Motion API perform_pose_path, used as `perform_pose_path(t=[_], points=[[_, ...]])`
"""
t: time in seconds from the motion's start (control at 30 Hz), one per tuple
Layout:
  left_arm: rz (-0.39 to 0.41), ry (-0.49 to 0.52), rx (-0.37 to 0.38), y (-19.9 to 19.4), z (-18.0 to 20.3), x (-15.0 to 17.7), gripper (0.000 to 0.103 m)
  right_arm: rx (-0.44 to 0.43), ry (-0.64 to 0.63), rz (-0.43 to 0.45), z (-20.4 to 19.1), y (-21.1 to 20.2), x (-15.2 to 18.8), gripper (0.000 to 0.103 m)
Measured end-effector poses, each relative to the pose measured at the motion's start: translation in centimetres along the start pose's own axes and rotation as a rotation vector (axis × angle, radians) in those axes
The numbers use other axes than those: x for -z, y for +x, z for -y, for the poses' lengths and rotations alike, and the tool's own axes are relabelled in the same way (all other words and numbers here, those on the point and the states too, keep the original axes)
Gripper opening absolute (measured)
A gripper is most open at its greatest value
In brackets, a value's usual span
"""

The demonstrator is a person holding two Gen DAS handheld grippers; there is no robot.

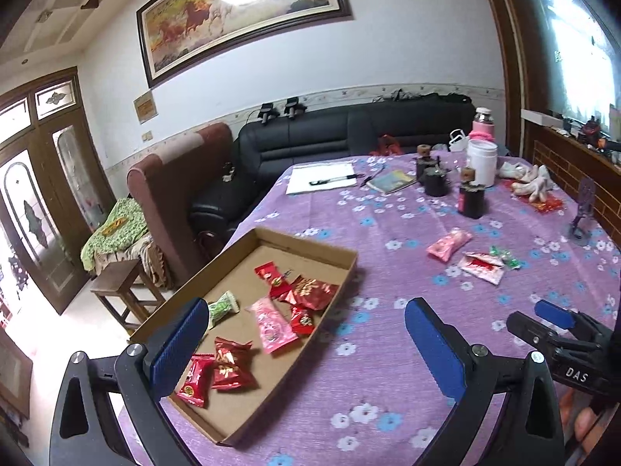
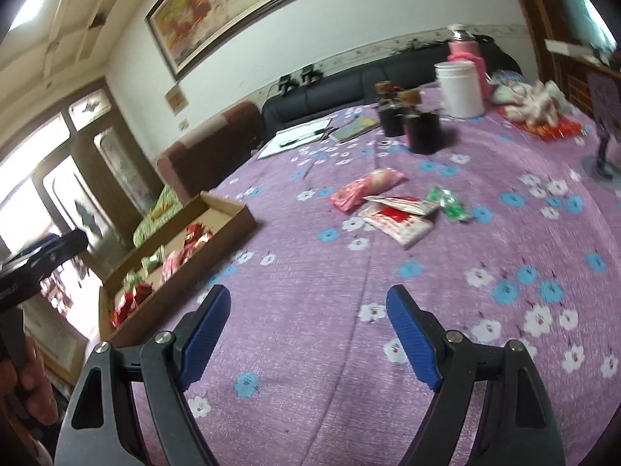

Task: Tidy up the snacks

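A shallow cardboard tray (image 1: 349,268) sits at the table's left edge and holds several red, pink and green snack packets (image 1: 271,324). It also shows in the right wrist view (image 2: 233,213). Loose on the purple cloth lie a pink packet (image 1: 448,244), a white-and-red packet (image 1: 481,268) and a green candy (image 1: 504,257); they also show in the right wrist view (image 2: 365,190), (image 2: 399,219), (image 2: 450,202). My left gripper (image 1: 306,334) is open and empty, over the tray's near right side. My right gripper (image 2: 306,322) is open and empty, above bare cloth short of the loose snacks.
Dark jars (image 1: 471,200), a white tub (image 1: 481,163), a pink flask (image 1: 483,126), a notepad with pen (image 1: 322,180) and a booklet (image 1: 390,181) stand at the table's far side. A small stand (image 1: 582,213) is at the right. A sofa (image 1: 310,143) lies beyond.
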State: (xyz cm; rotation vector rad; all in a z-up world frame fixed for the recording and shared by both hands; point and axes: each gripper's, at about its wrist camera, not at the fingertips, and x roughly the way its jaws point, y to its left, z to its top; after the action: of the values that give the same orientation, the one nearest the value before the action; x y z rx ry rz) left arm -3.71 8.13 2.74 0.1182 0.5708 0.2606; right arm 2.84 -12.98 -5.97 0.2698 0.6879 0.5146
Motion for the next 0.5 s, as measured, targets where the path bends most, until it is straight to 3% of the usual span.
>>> perform_pose_path(t=[0.2, 0.5], points=[[0.029, 0.007, 0.008, -1.4, 0.7, -0.6, 0.102, -0.012, -0.002, 0.061, -0.2, -1.1, 0.0, 0.086], [0.056, -0.009, 0.013, -2.4, 0.5, -0.9, 0.102, -0.015, -0.027, 0.074, -0.6, -1.4, 0.1, 0.088]])
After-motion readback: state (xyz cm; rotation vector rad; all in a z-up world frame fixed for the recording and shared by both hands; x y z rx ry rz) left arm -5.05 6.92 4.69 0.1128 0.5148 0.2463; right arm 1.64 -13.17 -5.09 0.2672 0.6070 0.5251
